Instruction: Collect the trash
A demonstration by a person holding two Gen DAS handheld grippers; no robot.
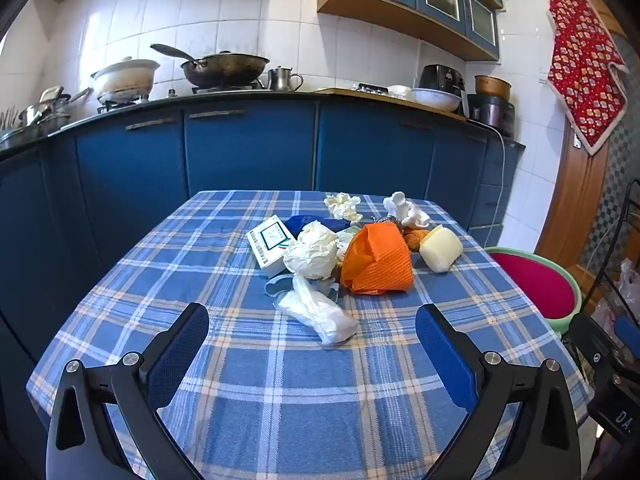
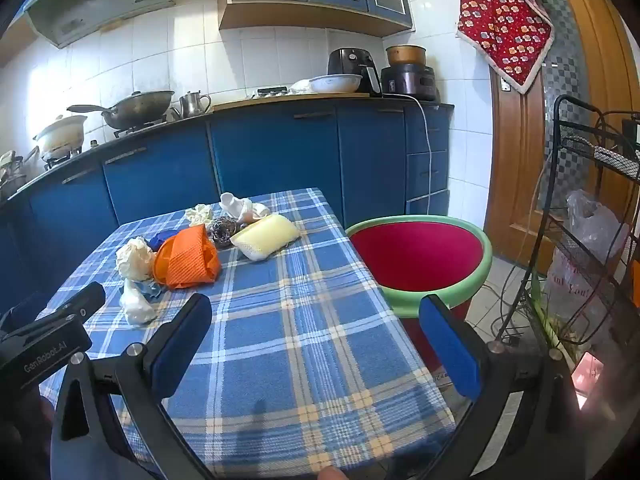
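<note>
A heap of trash lies mid-table on the blue plaid cloth (image 1: 280, 380): a crumpled clear plastic bag (image 1: 320, 314) nearest, a white paper ball (image 1: 312, 250), an orange mesh cloth (image 1: 380, 260), a small white box (image 1: 268, 246), a pale yellow sponge (image 1: 440, 248) and crumpled tissues (image 1: 342, 205) behind. My left gripper (image 1: 312, 332) hovers open just short of the plastic bag, nothing between its blue pads. My right gripper (image 2: 316, 320) stands open over the table's right edge, empty. The orange cloth (image 2: 188, 260), sponge (image 2: 266, 240) and plastic bag (image 2: 136, 304) lie to its far left.
A red basin with a green rim (image 2: 420, 260) stands right of the table. A black wire rack (image 2: 592, 200) with plastic bags is at the far right. Blue kitchen cabinets (image 1: 248, 148) run behind, with a wok (image 1: 224, 66) and pots on the counter.
</note>
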